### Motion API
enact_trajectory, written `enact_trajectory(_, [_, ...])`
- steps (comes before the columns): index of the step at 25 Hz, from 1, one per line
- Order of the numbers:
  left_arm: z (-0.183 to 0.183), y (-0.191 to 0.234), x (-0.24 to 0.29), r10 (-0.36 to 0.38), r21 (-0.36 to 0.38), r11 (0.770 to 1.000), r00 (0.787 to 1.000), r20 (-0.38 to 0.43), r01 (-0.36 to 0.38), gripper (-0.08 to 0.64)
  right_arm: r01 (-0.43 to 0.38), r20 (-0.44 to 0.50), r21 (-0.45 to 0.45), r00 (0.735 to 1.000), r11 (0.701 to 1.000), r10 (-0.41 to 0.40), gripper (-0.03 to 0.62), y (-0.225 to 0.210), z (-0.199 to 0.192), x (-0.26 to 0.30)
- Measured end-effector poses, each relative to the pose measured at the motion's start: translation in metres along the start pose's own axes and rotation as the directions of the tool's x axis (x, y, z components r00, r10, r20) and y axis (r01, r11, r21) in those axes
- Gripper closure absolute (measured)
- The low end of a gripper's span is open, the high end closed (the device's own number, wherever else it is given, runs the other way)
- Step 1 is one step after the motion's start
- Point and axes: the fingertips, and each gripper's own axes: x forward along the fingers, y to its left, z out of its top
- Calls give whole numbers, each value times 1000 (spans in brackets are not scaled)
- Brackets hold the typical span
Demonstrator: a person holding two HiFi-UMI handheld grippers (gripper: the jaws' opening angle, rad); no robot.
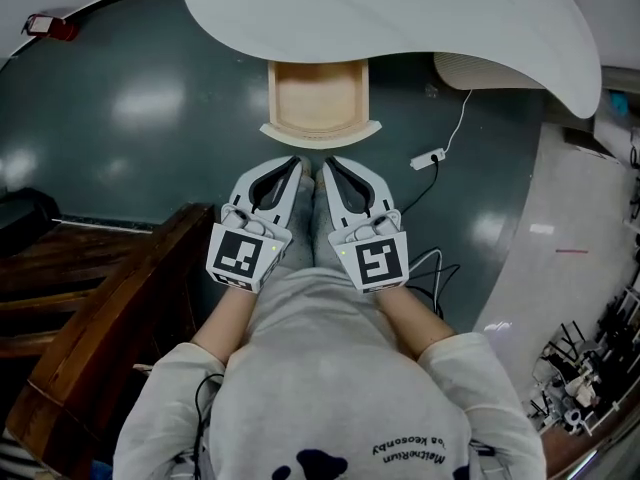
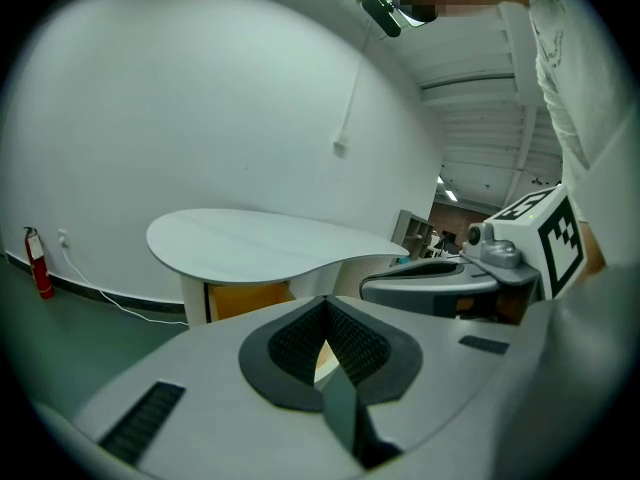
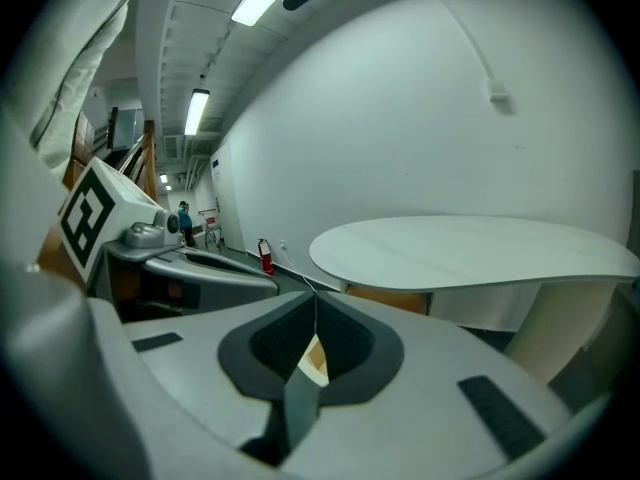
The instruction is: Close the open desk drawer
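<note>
The open drawer juts from under the white tabletop at 12 o'clock. The left gripper and right gripper, both pressed together and empty, hover at its 6 o'clock; best push its curved front squarely, centred

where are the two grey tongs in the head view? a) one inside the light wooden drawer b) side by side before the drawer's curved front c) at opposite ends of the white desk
b: the left tongs and right tongs lie side by side, tips toward the curved front of the open light wooden drawer, neither inside it.
</note>
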Motion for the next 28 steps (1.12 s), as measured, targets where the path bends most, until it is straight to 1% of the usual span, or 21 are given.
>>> enact_trajectory(7, [-28, 8, 4, 11, -13, 1000, 999, -36, -11, 554, -10, -57, -9, 998, 1000, 10, 574, 2, -40, 9])
enact_trajectory(11, [-44, 12, 6, 10, -10, 1000, 998, -57, -10, 554, -19, -115, -17, 993, 1000, 17, 574, 5, -66, 18])
enact_trajectory(19, [-71, 20, 17, -4, -38, 999, 995, -96, 1, 554, 25, -260, 71, 966, 997, -6, 574, -2, -120, 37])
enact_trajectory(24, [-88, 27, 21, -15, -30, 999, 991, -133, 11, 554, 48, -318, 73, 948, 996, -22, 572, -2, -143, 48])
enact_trajectory(28, [-98, 32, 24, -23, -39, 999, 988, -151, 17, 554, 66, -344, 78, 938, 995, -36, 572, -5, -156, 52])
